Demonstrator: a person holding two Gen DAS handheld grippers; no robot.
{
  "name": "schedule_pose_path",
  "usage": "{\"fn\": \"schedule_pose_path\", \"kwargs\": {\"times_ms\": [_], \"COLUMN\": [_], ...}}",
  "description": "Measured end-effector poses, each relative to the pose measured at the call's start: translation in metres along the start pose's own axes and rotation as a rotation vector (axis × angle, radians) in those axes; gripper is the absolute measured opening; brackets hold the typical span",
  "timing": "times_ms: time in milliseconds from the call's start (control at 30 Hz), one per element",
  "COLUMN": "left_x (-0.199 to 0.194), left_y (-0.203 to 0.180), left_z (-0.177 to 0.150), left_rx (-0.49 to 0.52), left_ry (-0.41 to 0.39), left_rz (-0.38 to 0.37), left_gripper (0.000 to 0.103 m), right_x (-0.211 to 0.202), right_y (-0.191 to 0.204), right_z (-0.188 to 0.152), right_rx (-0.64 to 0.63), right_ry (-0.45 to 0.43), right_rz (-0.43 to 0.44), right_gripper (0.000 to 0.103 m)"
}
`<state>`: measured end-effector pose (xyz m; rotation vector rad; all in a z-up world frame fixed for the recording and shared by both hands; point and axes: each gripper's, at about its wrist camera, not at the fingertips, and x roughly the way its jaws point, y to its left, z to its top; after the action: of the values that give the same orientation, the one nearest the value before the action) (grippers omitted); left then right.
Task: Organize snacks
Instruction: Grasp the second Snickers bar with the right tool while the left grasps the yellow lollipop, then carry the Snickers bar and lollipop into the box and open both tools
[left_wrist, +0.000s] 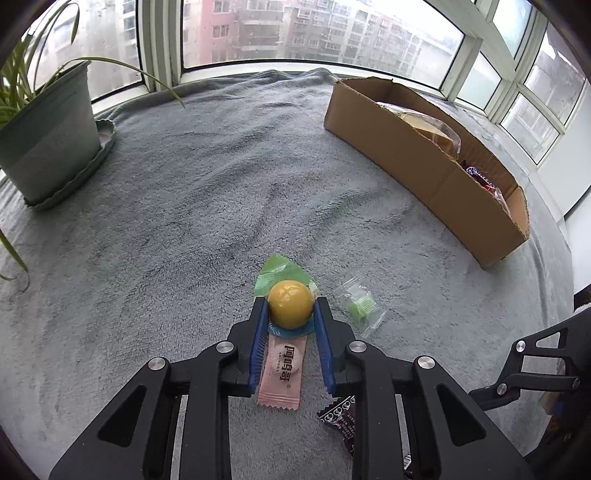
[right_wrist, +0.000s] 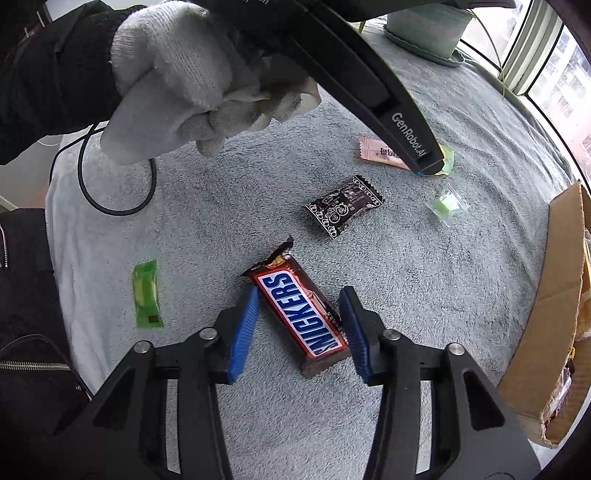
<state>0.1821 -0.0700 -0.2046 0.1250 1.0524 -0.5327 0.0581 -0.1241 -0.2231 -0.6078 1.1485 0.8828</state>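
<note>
The left gripper (left_wrist: 290, 310) pinched a round yellow candy (left_wrist: 290, 303) at lower centre of its view, which could squirt loose, while the right gripper (right_wrist: 299, 314) straddled the Snickers bar (right_wrist: 301, 312) askew, not yet clamping, risking twist.

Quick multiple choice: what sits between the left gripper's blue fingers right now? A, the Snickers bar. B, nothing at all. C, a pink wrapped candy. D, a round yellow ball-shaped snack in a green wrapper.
D: in the left wrist view the left gripper has its blue fingers pressed on either side of the round yellow snack; the pink candy lies flat below them, and the Snickers bar lies between the right gripper's fingers.
</note>
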Motion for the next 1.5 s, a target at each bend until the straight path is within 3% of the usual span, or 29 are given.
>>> {"fn": "schedule_pose_path", "kwargs": {"times_ms": [300,600,833,1200,1500], "left_x": [-0.001,-0.011,-0.026,-0.041,-0.037], "left_y": [-0.001,0.003,0.002,-0.029,-0.071], "left_z": [-0.002,-0.006,0.001,0.028,0.053], "left_rx": [0.010,-0.017,-0.031,0.003,0.063], "left_ry": [-0.009,-0.030,-0.065,-0.124,-0.142], "left_rz": [0.011,0.000,-0.020,-0.093,-0.159], "left_gripper": [0.022,0.022,0.022,0.022,0.022], "right_x": [-0.011,-0.028,-0.062,-0.123,-0.144], "right_y": [-0.023,-0.045,-0.075,-0.145,-0.213], "right_z": [-0.004,-0.013,-0.025,-0.059,-0.088], "right_rx": [0.101,0.216,0.342,0.556,0.700], "right_ry": [-0.051,-0.117,-0.225,-0.372,-0.381], "right_rz": [0.021,0.007,-0.025,-0.178,-0.315], "right_gripper": [0.031,0.030,0.030,0.030,0.030]}}
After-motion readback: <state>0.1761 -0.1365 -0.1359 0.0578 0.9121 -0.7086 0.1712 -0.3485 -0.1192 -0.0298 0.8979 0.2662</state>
